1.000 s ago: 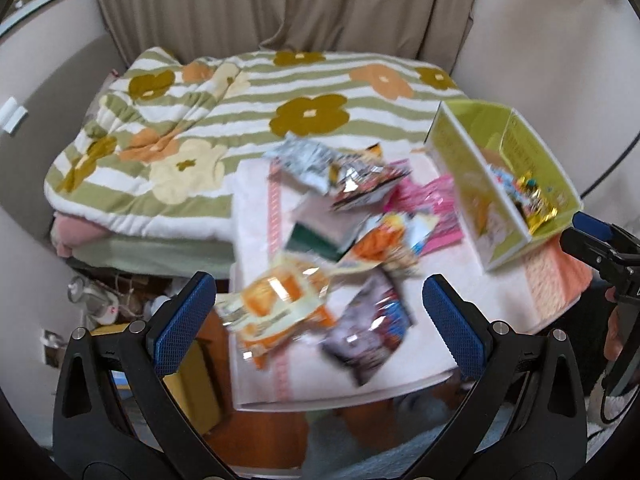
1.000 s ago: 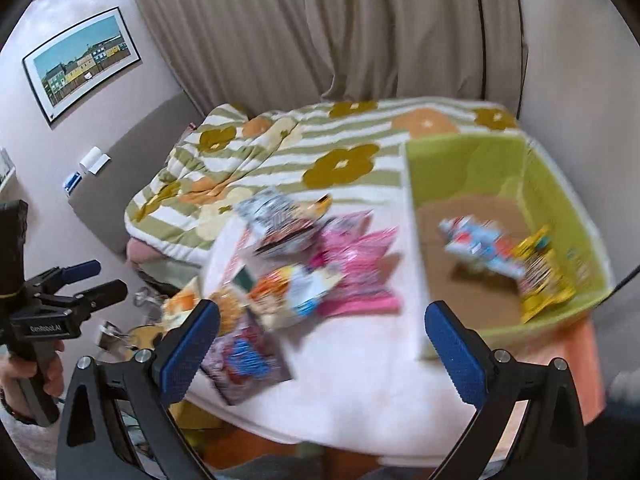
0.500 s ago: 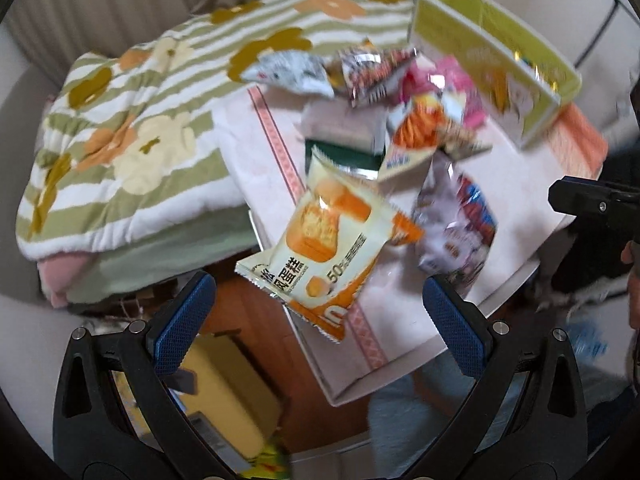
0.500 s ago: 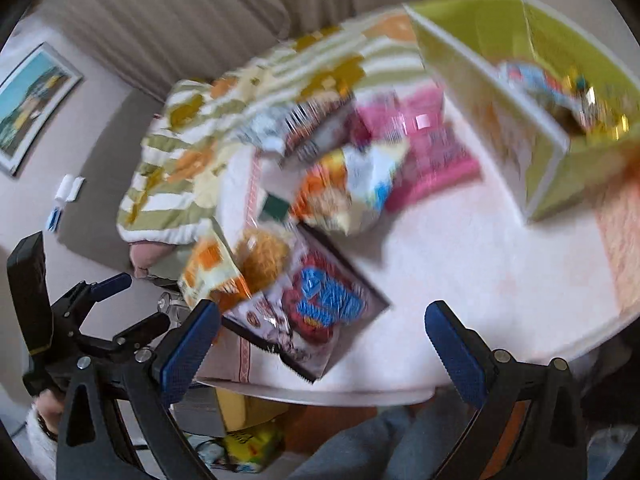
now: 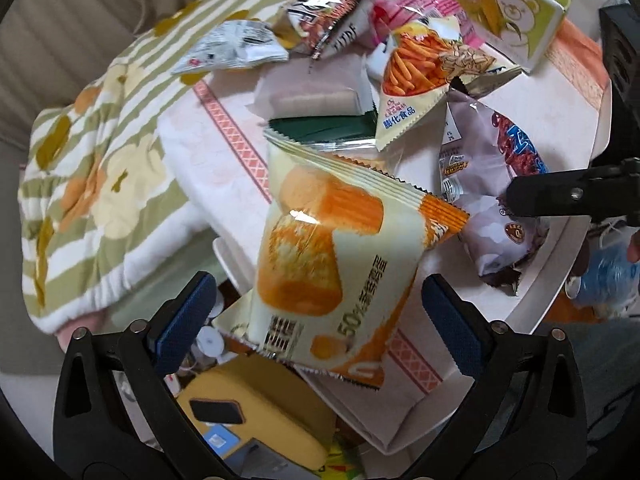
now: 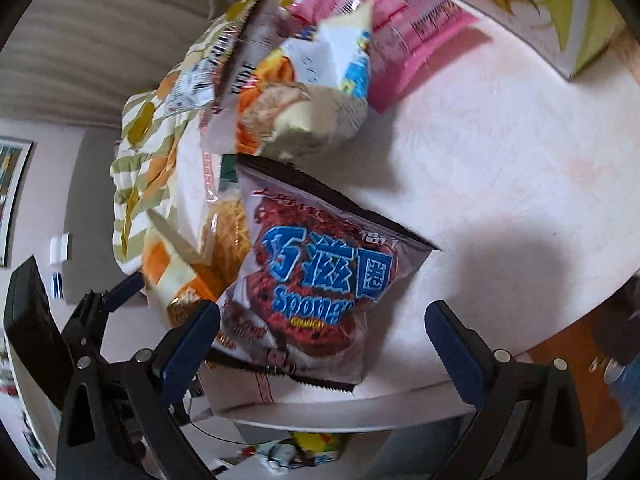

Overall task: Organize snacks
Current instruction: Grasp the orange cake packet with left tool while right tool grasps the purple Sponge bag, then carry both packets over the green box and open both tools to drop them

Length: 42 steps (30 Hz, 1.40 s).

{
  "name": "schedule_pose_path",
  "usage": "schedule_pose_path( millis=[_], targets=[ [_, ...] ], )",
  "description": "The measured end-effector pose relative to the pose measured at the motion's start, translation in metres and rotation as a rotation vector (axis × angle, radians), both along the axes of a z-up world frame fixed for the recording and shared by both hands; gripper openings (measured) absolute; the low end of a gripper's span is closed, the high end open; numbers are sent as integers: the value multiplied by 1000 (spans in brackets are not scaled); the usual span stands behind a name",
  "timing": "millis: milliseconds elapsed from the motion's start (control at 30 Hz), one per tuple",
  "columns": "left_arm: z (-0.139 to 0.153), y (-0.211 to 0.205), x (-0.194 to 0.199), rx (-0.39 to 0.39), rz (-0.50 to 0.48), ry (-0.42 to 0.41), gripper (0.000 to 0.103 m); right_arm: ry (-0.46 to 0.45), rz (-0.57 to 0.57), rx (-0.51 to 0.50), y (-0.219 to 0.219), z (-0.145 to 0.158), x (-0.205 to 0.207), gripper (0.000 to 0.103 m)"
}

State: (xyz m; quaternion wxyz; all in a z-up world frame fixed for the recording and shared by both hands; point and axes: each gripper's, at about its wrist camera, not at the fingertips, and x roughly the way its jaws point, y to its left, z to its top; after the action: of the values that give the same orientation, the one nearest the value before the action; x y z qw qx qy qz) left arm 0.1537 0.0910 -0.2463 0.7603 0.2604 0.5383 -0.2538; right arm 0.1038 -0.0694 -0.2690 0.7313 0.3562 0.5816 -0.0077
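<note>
The left tool (image 5: 316, 316), jaws apart but closing on nothing yet, hangs over the orange-and-cream cake packet (image 5: 332, 264) at the surface's (image 6: 500, 160) near edge; its long axis runs away from the tool, so the pads straddle its width. The right tool (image 6: 322, 332), jaws wide, frames the purple Sponge Crunch bag (image 6: 320, 284) likewise. Beyond the snack pile stands the green bin (image 5: 500, 8).

On my desk (image 5: 568, 280) the cake packet (image 5: 332, 264) lies at frame centre, overhanging the near edge. The crunch bag (image 5: 492, 184) lies to its right, the stick-snack bag (image 5: 416, 76) behind, the box (image 5: 500, 12) upper right, and the quilt (image 5: 100, 152) at left.
</note>
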Motion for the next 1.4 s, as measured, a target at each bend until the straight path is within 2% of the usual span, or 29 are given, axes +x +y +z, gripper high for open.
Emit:
schedule_pose_path(
  millis=[33,133,333,533,667,733,767,800,1100,1400],
  targets=[
    [-2,-1,2,-1,-3,9,95,9,-8,13,0,-3,1,102],
    [-9,-3,7,-2,-12,34,73,20,-28,52,0,-11,4,102],
    [-13,-4,12,-33,-4,54,64,19,-29,58,3,-13,8,102],
    [-9,2,12,-52,32,53,62,18,-27,53,6,-14,9,99],
    [-7,6,9,-59,61,56,61,29,-16,53,11,-17,15,79],
    [-6,8,8,-64,75,60,61,29,1,52,12,-18,16,76],
    [-5,9,7,-63,81,58,61,20,9,47,12,-16,15,68],
    [-5,9,7,-62,85,56,61,14,18,46,13,-15,15,65],
    [12,20,-5,-73,156,44,61,-13,46,37,14,3,7,62],
    [54,16,-24,-117,205,-9,61,-84,57,16,3,42,-9,62]
  ],
)
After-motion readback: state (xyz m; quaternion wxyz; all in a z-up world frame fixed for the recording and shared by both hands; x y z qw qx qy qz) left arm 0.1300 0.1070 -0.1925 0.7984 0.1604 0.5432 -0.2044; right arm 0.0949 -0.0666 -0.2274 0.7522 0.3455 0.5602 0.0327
